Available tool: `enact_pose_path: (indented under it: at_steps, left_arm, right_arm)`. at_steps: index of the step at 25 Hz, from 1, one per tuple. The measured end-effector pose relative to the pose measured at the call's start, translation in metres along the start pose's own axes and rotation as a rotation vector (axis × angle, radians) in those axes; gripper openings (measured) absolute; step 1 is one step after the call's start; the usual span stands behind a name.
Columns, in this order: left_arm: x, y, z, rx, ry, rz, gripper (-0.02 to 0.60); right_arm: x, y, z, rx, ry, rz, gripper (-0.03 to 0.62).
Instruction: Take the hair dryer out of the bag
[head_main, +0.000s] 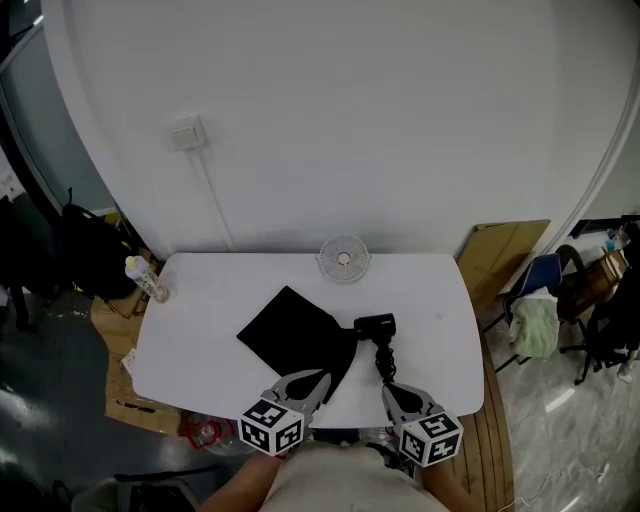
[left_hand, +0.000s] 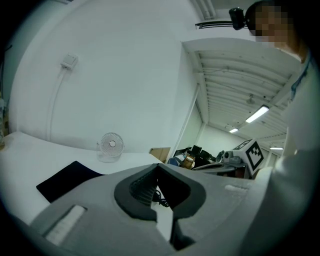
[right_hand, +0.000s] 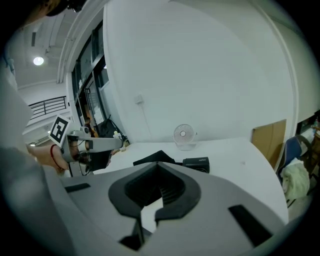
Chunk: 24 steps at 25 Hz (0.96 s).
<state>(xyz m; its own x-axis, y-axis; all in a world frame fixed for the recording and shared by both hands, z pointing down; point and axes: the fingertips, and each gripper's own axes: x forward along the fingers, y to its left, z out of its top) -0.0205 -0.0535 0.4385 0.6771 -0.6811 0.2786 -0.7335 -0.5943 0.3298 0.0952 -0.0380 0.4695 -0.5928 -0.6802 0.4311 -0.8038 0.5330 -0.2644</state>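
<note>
Where table nears wall — fan | mid-table: bag, hair dryer beside

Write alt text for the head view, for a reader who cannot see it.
A black hair dryer lies on a white table beside the right edge of a flat black bag. At the near edge, the left gripper and right gripper hover with jaws shut and empty; a small fan stands at the far edge.

small white fan at far edge of white table, bottle at left corner, wall socket above, cardboard sheet leaning at right
</note>
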Motion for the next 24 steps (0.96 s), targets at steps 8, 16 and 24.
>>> enact_pose_path:
  at_steps: [8,16,24]
  left_arm:
    - [-0.012,-0.015,-0.002,0.020,-0.035,0.008,0.012]
    - [-0.021,-0.014,-0.010,0.061,-0.023,0.041,0.012]
    - [0.000,-0.009,-0.038,0.089,0.107,0.073,0.121]
  right_arm:
    - [-0.014,0.002,-0.004,0.012,-0.021,0.007,0.015]
    - [-0.020,-0.001,-0.006,0.019,-0.030,0.013,0.014]
    - [-0.019,-0.018,-0.009,0.022,-0.017,0.002,0.014]
